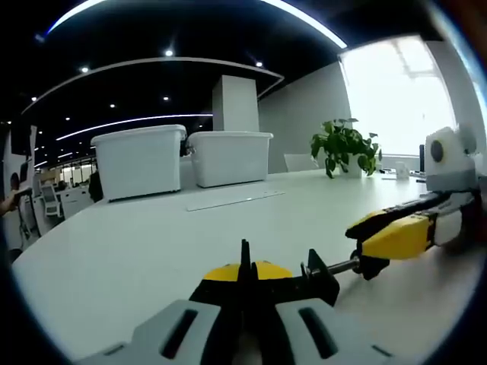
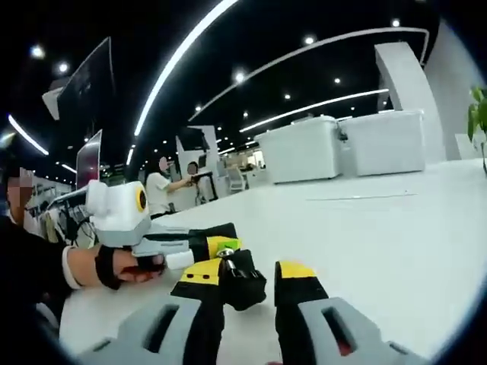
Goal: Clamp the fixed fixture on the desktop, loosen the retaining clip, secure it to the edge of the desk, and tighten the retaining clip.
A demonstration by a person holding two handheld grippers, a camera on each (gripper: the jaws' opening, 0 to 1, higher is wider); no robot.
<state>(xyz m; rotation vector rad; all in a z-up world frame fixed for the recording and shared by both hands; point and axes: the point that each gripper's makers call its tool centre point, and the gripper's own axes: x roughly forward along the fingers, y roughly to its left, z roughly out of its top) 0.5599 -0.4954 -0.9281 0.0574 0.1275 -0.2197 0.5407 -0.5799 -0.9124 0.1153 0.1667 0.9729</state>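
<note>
I see a wide white desk [image 1: 152, 243] under a dark ceiling with curved light strips [image 2: 183, 53]. Two white bins [image 1: 183, 158] stand side by side at its far side, with a thin flat strip [image 1: 234, 200] lying in front of them and a potted plant [image 1: 346, 146] further right by a bright window [image 1: 399, 95]. In the right gripper view, people [image 2: 163, 190] stand far back among the office furniture.

The clamp [image 1: 304, 281] lies on the desk just ahead of my left gripper [image 1: 245, 274], whose yellow-tipped jaws are pressed together on the clamp's black body. Its threaded screw [image 1: 342, 266] sticks out to the right.

My right gripper [image 1: 396, 236] comes in low from the right in the left gripper view, reaching flat over the desk, its yellow tips at the screw's black knob [image 1: 371, 266]. In the right gripper view its jaws stand apart, with the knob and screw end [image 2: 240, 277] lying between them nearer the left jaw; I cannot tell whether they touch it.

A hand [image 2: 122, 268] in a black wrap holds the left gripper from the left, level with the desk.
</note>
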